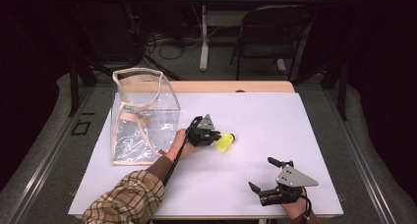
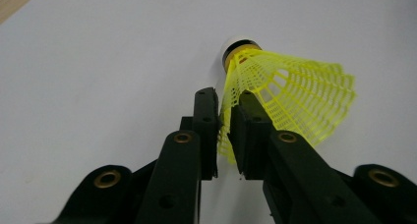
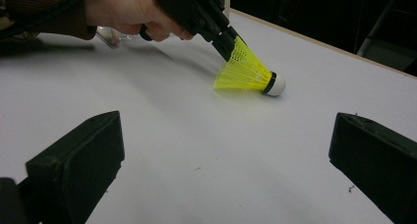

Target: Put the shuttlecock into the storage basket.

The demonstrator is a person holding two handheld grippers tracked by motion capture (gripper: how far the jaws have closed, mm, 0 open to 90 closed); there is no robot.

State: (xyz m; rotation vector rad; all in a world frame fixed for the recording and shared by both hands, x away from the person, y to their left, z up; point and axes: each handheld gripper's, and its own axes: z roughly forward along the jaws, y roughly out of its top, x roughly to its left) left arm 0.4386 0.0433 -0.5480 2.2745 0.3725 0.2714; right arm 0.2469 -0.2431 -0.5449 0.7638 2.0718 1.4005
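Note:
A yellow mesh shuttlecock [image 1: 225, 143] with a white cork tip lies on its side near the middle of the white table [image 1: 265, 111]. My left gripper [image 1: 216, 135] comes in from its left, and its black jaws are pinched on the rim of the skirt. In the left gripper view the gripper [image 2: 223, 116] has the skirt edge of the shuttlecock [image 2: 290, 94] squeezed in the narrow gap between its jaws. The right gripper view shows the shuttlecock [image 3: 246, 69] with its cork resting on the table. My right gripper [image 1: 260, 174] rests at the front right, jaws wide apart [image 3: 226, 130] and nothing between them.
A clear plastic bag [image 1: 142, 116] with beige trim and handles stands open at the table's left, just behind the left hand. A folding chair [image 1: 270, 27] and cables are on the floor beyond the far edge.

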